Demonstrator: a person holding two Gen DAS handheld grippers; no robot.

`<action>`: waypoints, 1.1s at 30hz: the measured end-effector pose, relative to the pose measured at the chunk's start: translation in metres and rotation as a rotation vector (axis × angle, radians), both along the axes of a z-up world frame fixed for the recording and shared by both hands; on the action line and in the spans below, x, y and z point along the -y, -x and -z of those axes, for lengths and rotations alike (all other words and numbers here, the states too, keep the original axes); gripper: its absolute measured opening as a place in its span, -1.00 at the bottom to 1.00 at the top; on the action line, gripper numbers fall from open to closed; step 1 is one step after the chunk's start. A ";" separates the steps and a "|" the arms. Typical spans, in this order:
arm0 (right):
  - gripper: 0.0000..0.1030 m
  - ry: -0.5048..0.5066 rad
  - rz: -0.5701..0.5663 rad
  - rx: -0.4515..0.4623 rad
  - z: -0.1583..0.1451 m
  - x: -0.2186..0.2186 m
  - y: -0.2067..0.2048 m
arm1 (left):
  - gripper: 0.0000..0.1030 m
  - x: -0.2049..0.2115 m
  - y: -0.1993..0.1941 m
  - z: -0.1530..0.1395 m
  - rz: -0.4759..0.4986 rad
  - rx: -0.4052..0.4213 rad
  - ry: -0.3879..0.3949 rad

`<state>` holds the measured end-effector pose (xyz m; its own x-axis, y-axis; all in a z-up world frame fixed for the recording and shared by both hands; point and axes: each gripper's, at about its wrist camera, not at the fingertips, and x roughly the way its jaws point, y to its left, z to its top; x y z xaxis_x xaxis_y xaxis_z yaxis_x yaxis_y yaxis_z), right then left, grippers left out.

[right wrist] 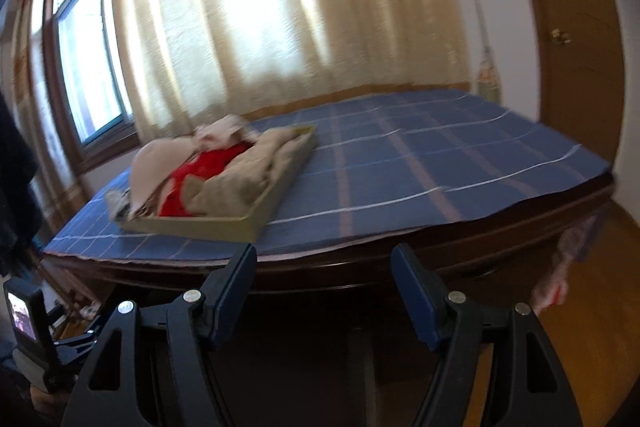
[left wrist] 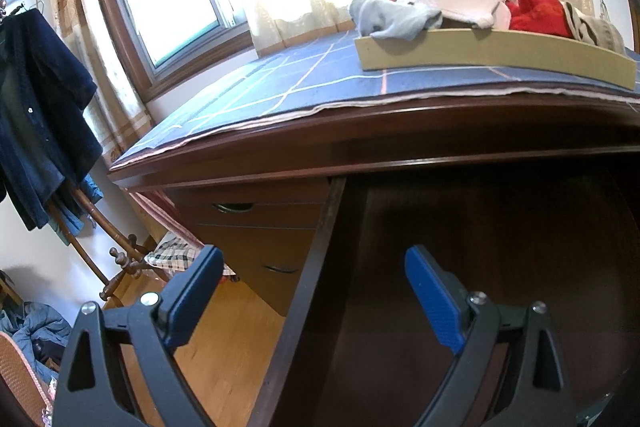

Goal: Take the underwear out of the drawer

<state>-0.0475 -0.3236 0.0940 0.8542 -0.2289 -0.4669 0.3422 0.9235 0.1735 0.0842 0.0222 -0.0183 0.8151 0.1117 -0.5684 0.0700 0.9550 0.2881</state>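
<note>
So, looks mostly done already. Underwear (right wrist: 192, 175) piled in a shallow tray (right wrist: 276, 193) sitting on the surface (right wrist: 440, 163), on top of the blue checked cloth. Red, beige and pale bits heaped together, one grey-blue piece flopped over the tray's near rim. Drawer (left wrist: 480, 267) pulled out below, dark inside, nothing visible in it, though too murky to swear it's empty. Maybe just a last check and closing up left.

Left hand-held gripper (left wrist: 316, 291) tilted down over the drawer's side wall, jaws spread wide, holding nothing. Right hand-held gripper (right wrist: 324, 291) aimed slightly down at the surface edge, well short of the tray, jaws apart, also holding nothing. Right view blurry.
</note>
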 end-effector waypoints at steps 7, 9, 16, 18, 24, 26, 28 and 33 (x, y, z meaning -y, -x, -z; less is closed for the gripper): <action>0.39 0.059 0.148 0.057 -0.041 0.024 0.054 | 0.83 0.001 -0.001 0.000 0.001 -0.003 -0.003; 0.39 0.106 0.186 0.060 -0.056 0.022 0.068 | 0.83 0.002 -0.001 0.000 0.001 0.000 -0.006; 0.59 0.401 0.245 0.107 -0.115 -0.029 0.107 | 0.83 0.002 -0.001 -0.001 0.009 0.000 0.003; 0.78 0.465 0.229 0.135 -0.122 -0.051 0.112 | 0.83 0.000 -0.002 -0.002 0.018 -0.008 0.018; 0.79 0.377 0.029 0.136 -0.101 -0.099 0.086 | 0.83 -0.004 0.007 -0.020 0.056 0.002 0.080; 0.79 0.252 -0.038 0.105 -0.087 -0.104 0.069 | 0.83 -0.002 0.020 -0.037 0.084 0.033 0.105; 0.79 0.075 -0.075 0.107 -0.074 -0.100 0.062 | 0.87 -0.001 0.036 -0.058 0.107 0.070 0.124; 0.79 -0.229 -0.079 0.122 -0.034 -0.103 0.062 | 0.99 -0.001 0.082 -0.098 0.162 0.109 0.228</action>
